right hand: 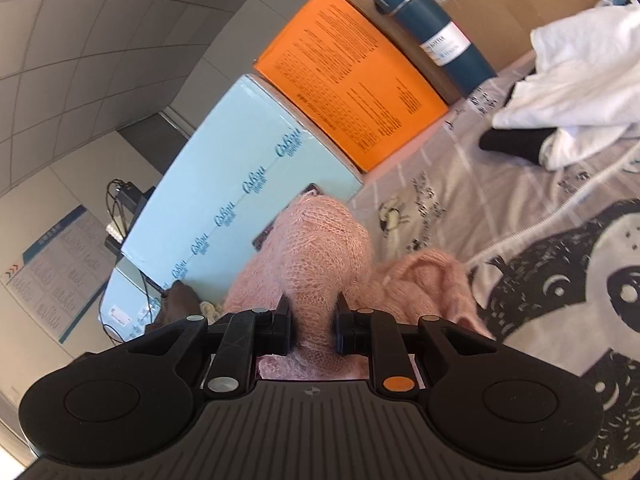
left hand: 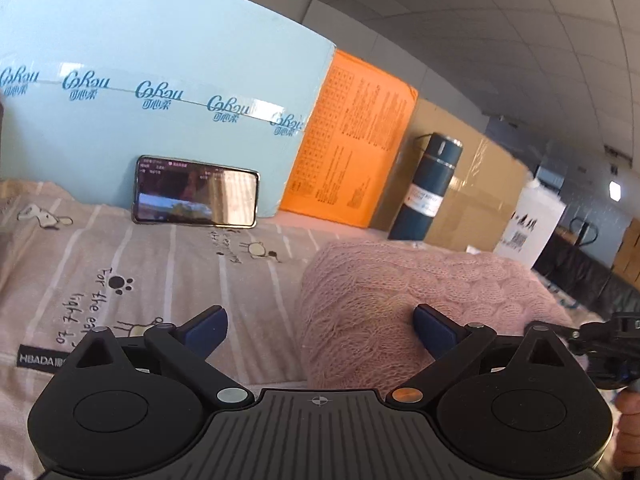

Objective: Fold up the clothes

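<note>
A pink knitted sweater (left hand: 404, 284) lies in a lump on the patterned bedsheet (left hand: 120, 264). My left gripper (left hand: 320, 330) stands open just in front of the sweater's left edge, its blue fingertips (left hand: 208, 330) spread wide with the sheet and the sweater's edge showing between them. In the right wrist view my right gripper (right hand: 314, 320) is shut on a lifted fold of the pink sweater (right hand: 316, 248), which rises ahead of the pads; the rest bunches to the right. The right gripper's body (left hand: 608, 344) also shows at the left wrist view's right edge.
A phone (left hand: 196, 191) leans on a light blue box (left hand: 168, 80). Beside it stand an orange box (left hand: 356, 144), a teal bottle (left hand: 428, 188) and cardboard boxes (left hand: 472, 184). White clothing (right hand: 576, 76) with a black sock (right hand: 516, 142) lies at the far right, and a white owl-print garment (right hand: 580, 280) lies nearer.
</note>
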